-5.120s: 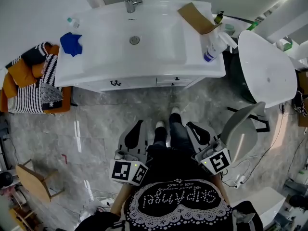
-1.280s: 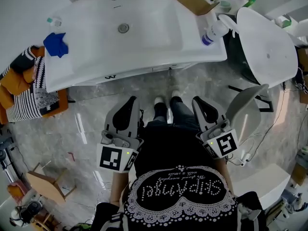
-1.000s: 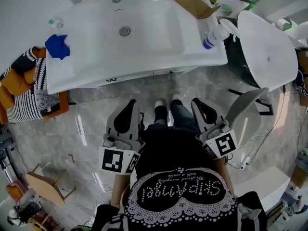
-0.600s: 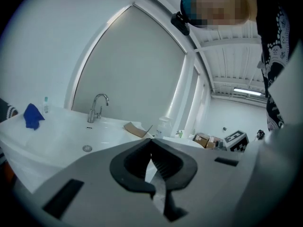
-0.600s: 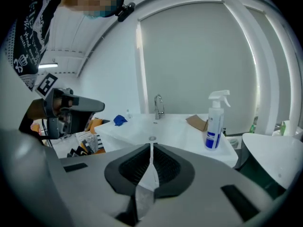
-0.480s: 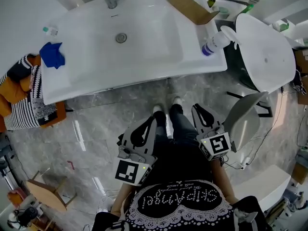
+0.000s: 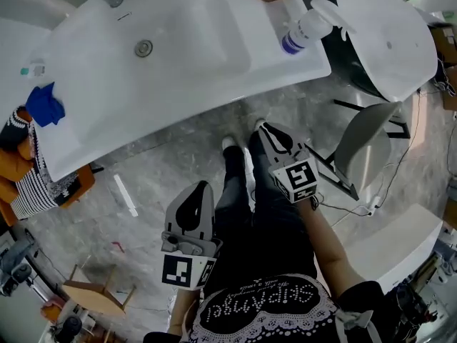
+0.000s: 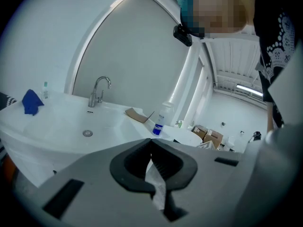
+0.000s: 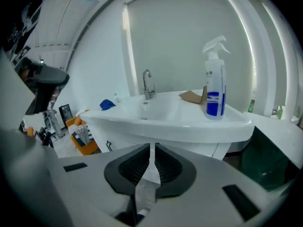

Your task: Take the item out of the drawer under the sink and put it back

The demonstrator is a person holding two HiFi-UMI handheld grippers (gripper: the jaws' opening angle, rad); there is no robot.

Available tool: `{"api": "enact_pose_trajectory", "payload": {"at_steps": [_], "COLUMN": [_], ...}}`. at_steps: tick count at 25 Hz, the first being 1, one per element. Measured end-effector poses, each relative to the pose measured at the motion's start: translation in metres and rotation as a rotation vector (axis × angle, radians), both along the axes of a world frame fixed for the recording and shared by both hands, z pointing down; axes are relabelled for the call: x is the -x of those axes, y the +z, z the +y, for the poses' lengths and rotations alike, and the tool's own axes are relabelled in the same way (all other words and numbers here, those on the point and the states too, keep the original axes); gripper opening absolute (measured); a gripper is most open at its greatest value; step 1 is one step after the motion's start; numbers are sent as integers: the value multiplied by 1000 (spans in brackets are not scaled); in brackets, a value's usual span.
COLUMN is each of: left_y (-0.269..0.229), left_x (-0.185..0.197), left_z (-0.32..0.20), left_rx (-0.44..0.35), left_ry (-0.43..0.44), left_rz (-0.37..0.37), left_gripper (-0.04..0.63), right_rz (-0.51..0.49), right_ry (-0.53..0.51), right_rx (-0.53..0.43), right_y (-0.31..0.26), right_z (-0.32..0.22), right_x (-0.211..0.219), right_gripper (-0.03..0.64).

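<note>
Both grippers hang low in front of the sink (image 7: 178, 56), short of its cabinet (image 9: 207, 148). The left gripper (image 7: 202, 186) has its jaws clenched on nothing. So does the right gripper (image 7: 261, 126), nearer the sink. The cabinet's drawers look closed, so the item is out of sight. A spray bottle (image 7: 300, 31) stands on the sink's right end.

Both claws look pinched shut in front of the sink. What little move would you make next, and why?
Probably ease the right claw toward the dark handle on the cabinet front below the sink, opening it as it nears. Both it and the left claw are shut on nothing, and the front looks closed, so nothing can come out yet.
</note>
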State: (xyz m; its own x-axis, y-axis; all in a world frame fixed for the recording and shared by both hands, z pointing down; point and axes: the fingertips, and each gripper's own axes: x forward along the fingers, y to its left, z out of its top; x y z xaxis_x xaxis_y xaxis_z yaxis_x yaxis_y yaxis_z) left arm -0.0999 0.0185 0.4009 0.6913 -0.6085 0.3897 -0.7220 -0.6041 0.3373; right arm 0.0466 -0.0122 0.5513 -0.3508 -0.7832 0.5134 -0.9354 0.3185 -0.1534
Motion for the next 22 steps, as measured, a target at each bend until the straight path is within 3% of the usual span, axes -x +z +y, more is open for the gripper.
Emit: {"api": "enact_pose_trajectory", "payload": {"at_steps": [8,13,15,22], "left_y": [7,12,13,24], "left_x": [-17,-16,-16,-22], "left_z": [-2,5,9,22], "left_rx": [32,50,59,84], "left_ry": [20,2,0,14], "left_rz": [36,19,6,-27], "left_gripper": [5,5,5,5], "right_rz": [76,77,72,40], "right_ry": [20,50,59,98], "right_rx": [98,154,178,195], "right_y": [77,115,129,167], "right_z": [-20,-24,-26,-50], "right_x": [-6,-12,-14,-15], "right_gripper": [23,30,86,92]}}
